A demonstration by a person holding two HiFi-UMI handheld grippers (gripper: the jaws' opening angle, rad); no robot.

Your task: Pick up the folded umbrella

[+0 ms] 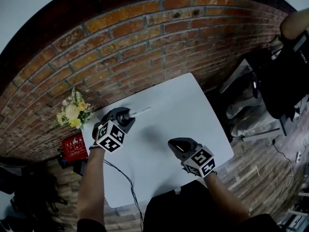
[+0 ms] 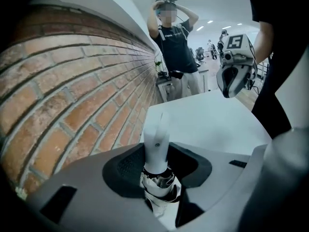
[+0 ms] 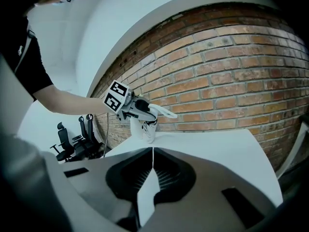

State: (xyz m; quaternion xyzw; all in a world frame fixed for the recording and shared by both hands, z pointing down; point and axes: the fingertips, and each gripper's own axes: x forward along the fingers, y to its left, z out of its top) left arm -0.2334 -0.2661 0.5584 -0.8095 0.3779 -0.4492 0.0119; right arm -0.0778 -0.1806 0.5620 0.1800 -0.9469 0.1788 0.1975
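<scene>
The folded umbrella [image 2: 156, 144] is white with dark trim, and its pale handle sticks out past the jaws. My left gripper [image 2: 157, 153] is shut on it, just where the handle meets the bunched canopy. In the head view the left gripper [image 1: 126, 116] holds the umbrella [image 1: 140, 112] above the far left part of the white table [image 1: 188, 105]. In the right gripper view the umbrella [image 3: 148, 127] hangs from the left gripper [image 3: 144, 111], its canopy end down near the tabletop. My right gripper [image 3: 153, 151] is shut and empty, over the table's near right part [image 1: 175, 145].
A curved brick wall [image 1: 145, 37] runs behind the table. Flowers [image 1: 72, 113] and a red box [image 1: 74, 147] sit at the table's left end. A cable [image 1: 123, 175] trails off the front edge. A person [image 2: 176, 42] stands beyond the table's right end, near office chairs [image 3: 72, 139].
</scene>
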